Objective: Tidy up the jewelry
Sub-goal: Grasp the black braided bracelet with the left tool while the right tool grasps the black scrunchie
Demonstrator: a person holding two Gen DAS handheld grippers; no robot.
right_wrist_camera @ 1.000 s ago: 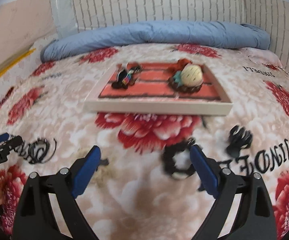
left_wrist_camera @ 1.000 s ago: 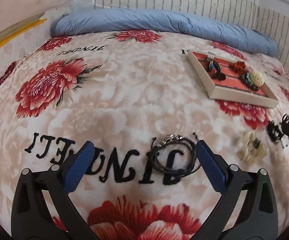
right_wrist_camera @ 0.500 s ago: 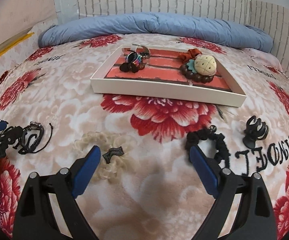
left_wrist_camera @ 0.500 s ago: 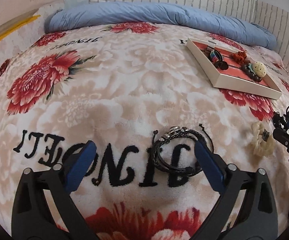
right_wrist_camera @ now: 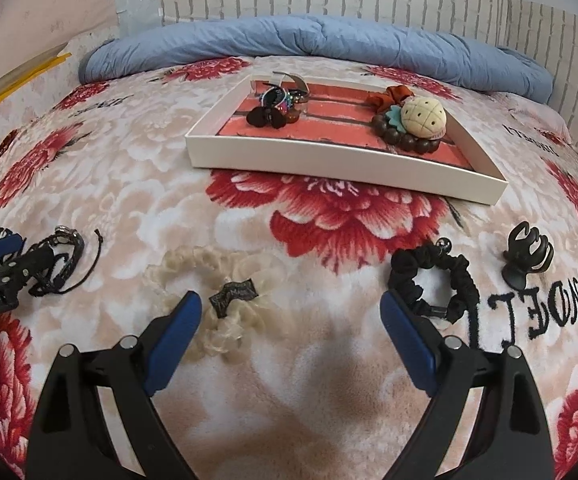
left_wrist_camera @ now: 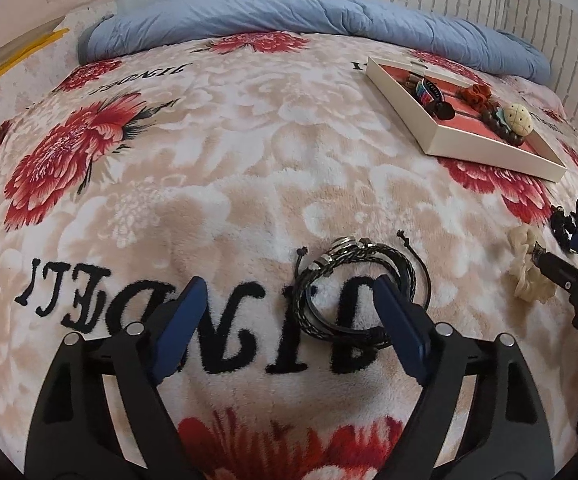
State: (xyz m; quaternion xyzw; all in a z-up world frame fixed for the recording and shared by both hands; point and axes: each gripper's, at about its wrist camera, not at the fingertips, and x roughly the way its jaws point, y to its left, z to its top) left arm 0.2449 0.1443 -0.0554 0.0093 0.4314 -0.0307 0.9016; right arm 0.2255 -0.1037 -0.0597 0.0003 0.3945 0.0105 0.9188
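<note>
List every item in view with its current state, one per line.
left gripper: open, right finger inside the bracelet loop
right gripper: open, holding nothing
black braided bracelet: loose on blanket
cream scrunchie: flat on blanket
black scrunchie: flat on blanket
black claw clip: closed, on blanket
tray: on blanket, partly filled
beaded bracelet: in tray

Floral blanket (on bed) carries tray, bracelets, cream scrunchie, black scrunchie, claw clip.

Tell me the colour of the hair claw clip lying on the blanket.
Black hair claw clip; clearest in the right wrist view.
</note>
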